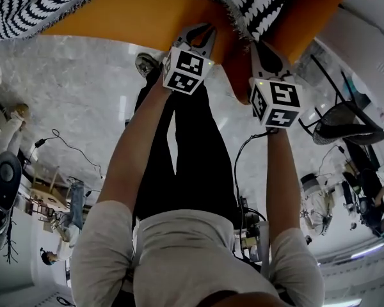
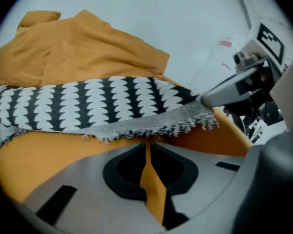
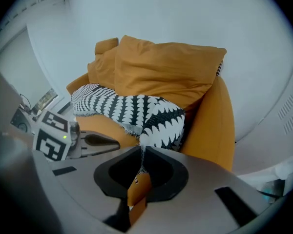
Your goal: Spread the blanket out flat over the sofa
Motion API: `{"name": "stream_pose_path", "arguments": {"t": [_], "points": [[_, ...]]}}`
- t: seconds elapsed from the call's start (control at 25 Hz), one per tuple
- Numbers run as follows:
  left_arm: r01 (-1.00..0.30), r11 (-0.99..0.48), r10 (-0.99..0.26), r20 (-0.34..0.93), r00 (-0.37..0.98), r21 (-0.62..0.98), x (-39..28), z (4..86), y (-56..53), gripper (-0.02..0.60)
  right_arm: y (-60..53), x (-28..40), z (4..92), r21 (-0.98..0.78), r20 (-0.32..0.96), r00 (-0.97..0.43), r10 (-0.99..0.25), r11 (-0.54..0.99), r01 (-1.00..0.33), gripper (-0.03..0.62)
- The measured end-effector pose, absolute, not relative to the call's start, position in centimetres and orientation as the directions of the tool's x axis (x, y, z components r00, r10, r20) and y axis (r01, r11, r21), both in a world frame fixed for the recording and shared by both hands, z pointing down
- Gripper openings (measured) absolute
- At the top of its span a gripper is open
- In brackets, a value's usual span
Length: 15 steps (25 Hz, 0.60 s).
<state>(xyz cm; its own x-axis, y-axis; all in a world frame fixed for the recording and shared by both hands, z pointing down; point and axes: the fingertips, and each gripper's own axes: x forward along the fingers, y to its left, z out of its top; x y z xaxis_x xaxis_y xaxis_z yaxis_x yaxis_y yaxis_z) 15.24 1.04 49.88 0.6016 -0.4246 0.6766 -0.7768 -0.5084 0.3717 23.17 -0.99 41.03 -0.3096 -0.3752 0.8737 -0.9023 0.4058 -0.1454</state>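
Reaching forward and down with the left arm [image 1: 133, 155] and the right arm [image 1: 278, 171], both nearly straight. Setting the left claw [image 1: 203, 31] and the right claw [image 1: 255, 45] side by side at the front of the sofa [image 3: 216, 126], marker cubes turned up toward the head.

Counting one sofa, one blanket [image 3: 136, 108], two claws and two orange cushions: a big one [image 3: 168, 72] and a smaller one [image 3: 103, 57] behind it.

Pinching the blanket's near corner with the right claw, jaws narrowed onto the patterned cloth. Holding the left claw's jaws almost together, just short of the blanket's fringed edge. Seeing only a sliver of orange in that slit; cannot tell whether nipped cloth or sofa seen through.

Finding the blanket bunched in a band across the seat, in front of the cushions, not spread flat.
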Motion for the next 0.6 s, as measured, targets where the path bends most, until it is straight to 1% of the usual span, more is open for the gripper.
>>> {"name": "stream_pose_path", "arguments": {"t": [0.12,0.2,0.36,0.52,0.6], "points": [[-0.872,-0.376,-0.490,0.732,0.474,0.313,10.9,51.8,-2.3,0.025,-1.5,22.8,40.9,-0.142,0.876,-0.304,-0.375,0.402,-0.905,0.058],[-0.899,-0.324,-0.506,0.749,0.428,0.296,9.7,52.7,-3.9,0.025,-1.4,23.1,41.1,-0.146,0.877,-0.304,-0.372,0.397,-0.906,0.058],[-0.911,-0.295,-0.485,0.776,0.402,0.288,10.1,54.4,-5.0,0.025,-1.3,23.8,41.7,-0.164,0.878,-0.318,-0.359,0.397,-0.903,0.058],[-0.908,-0.303,-0.470,0.784,0.405,0.288,10.4,55.2,-6.0,0.025,-1.5,23.6,42.0,-0.176,0.882,-0.325,-0.343,0.400,-0.900,0.058],[-0.910,-0.306,-0.473,0.784,0.401,0.281,10.2,55.9,-6.9,0.038,-1.7,23.2,42.2,-0.182,0.883,-0.328,-0.336,0.400,-0.898,0.058]]}}
